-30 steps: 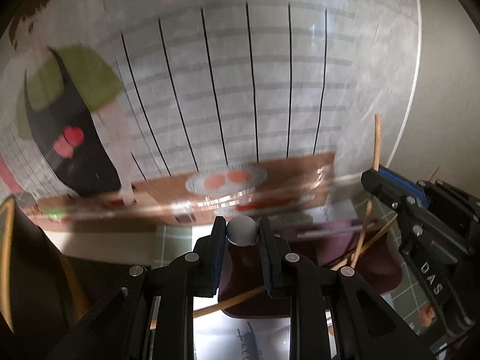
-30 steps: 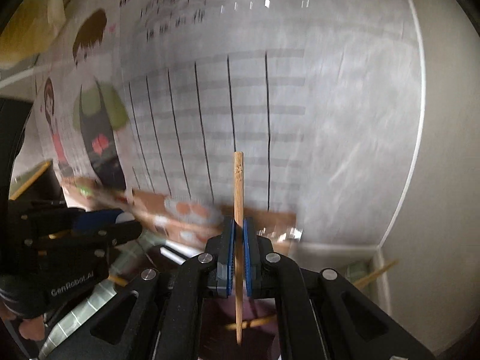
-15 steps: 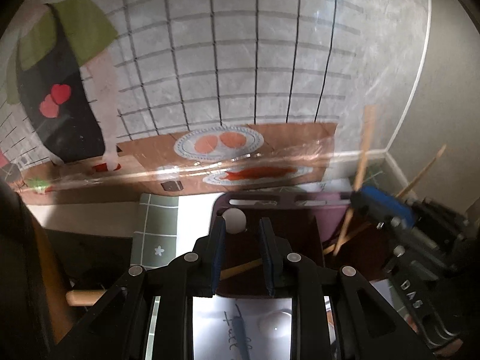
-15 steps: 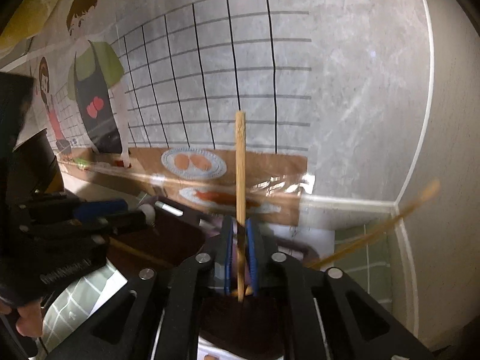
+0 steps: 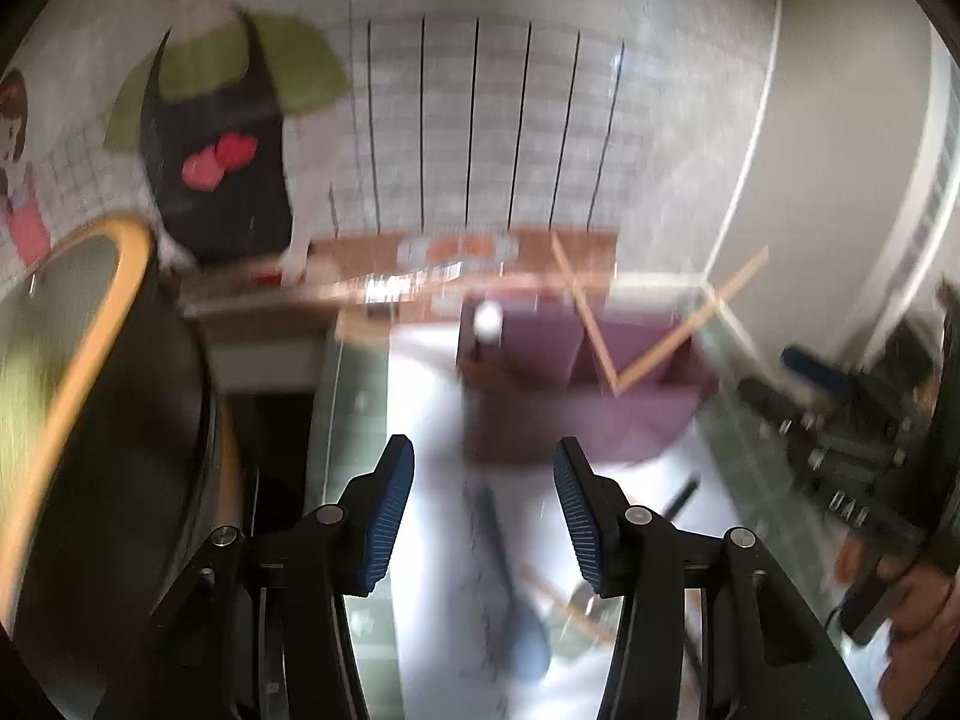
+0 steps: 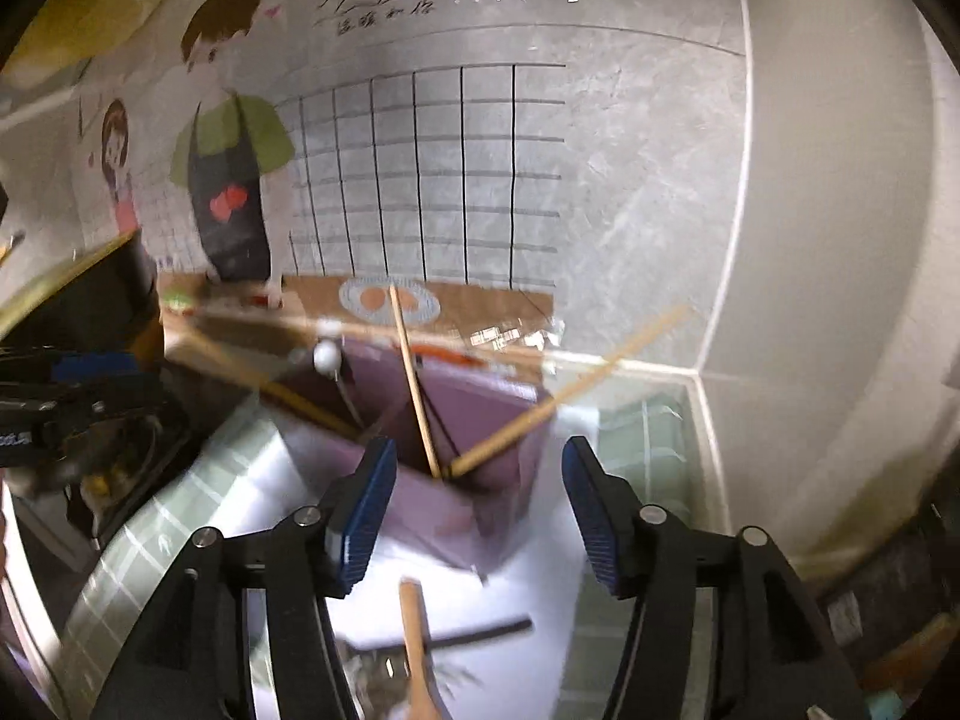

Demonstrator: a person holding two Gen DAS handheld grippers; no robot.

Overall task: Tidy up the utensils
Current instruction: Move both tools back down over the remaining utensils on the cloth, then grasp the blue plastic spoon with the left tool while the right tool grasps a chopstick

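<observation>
- The step in hand looks like the let-go after dropping utensils into the purple holder (image 6: 474,420), which stands at the far side of the white mat (image 6: 528,594), close to the wall. To do it well, I judge each hand should draw back toward the near side along the line of its fingers — a sideways swing could catch a leaning stick and tip the holder.
- Left gripper (image 5: 483,507): its jaws have just been opening and now stand apart with nothing between the blue pads; they touch nothing. The white ball-topped utensil (image 5: 487,319) stands in the left part of the holder, well beyond the fingertips.
- On the mat, near side, a blue-headed utensil (image 5: 528,636) and a wooden spoon (image 6: 417,648) still lie loose — likely the next to gather.
- Right gripper (image 6: 480,501): its jaws too have just been opening and are spread, empty. The upright chopstick (image 6: 414,384) leans in the holder's right compartment beside a second chopstick (image 6: 564,396) slanting right; neither touches the pads.
</observation>
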